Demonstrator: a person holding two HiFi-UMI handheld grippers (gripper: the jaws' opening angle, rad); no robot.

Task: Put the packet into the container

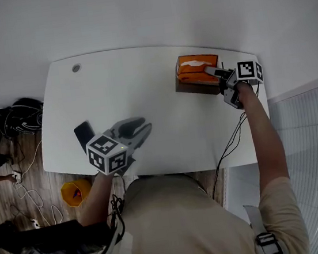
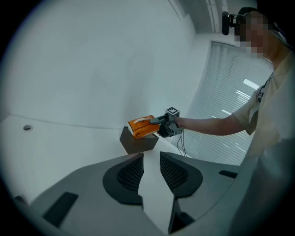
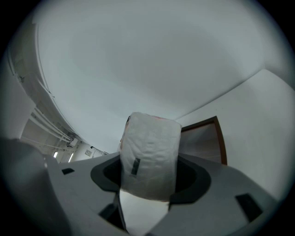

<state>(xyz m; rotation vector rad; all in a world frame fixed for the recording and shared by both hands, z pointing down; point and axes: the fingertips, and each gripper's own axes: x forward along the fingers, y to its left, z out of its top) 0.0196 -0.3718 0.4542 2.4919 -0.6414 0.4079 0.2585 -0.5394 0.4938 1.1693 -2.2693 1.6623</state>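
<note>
A white table (image 1: 164,123) stands against a plain white wall, with wood flooring to its left and window blinds to its right. At the table's far right corner sits a dark brown container (image 1: 192,88). The right gripper (image 1: 219,74) is clamped on the orange packet (image 1: 197,69), holding it at the container's open top, mostly above the rim. The left gripper (image 1: 139,129) hovers over the table's near edge, with only a narrow gap between its jaws and nothing in it.

Far right on the table (image 1: 141,79) — the packet (image 1: 197,69) over the container (image 1: 190,89) (left tongs (image 1: 142,128) nearer, leftward).
</note>
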